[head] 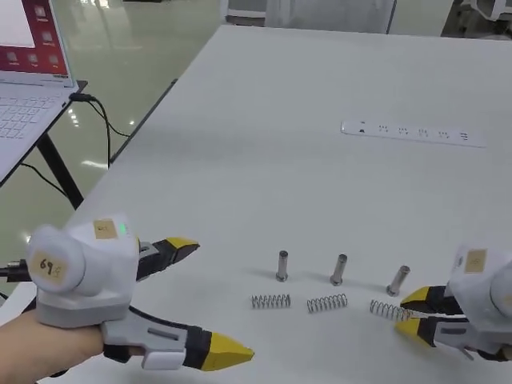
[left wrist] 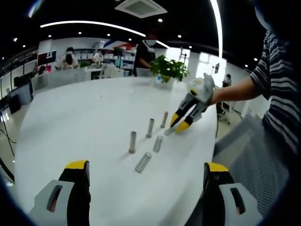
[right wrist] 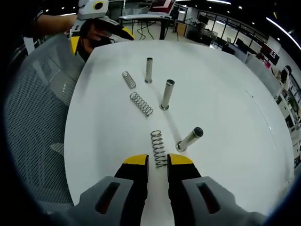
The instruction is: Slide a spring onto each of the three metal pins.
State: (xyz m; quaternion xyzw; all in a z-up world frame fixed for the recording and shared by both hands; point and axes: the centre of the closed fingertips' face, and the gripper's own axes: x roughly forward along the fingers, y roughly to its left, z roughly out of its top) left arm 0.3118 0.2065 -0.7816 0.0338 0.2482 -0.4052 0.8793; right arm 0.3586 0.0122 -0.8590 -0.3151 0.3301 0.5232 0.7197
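Observation:
Three short metal pins stand in a row on the white table [head: 264,144]: left pin [head: 282,266], middle pin [head: 339,270], right pin [head: 398,280]. A spring lies in front of each: left spring [head: 271,301], middle spring [head: 327,303], right spring [head: 388,310]. My right gripper [right wrist: 159,161] is low on the table, its jaws closed to a narrow gap on the near end of the right spring [right wrist: 158,143], which still lies flat. My left gripper [head: 210,298] hovers wide open left of the row, holding nothing.
A white power strip [head: 412,133] lies farther back on the table. A laptop [head: 28,72] sits on a stand off the table's left edge, with a cable [head: 104,120] hanging. A plant [left wrist: 169,68] and people are in the room beyond.

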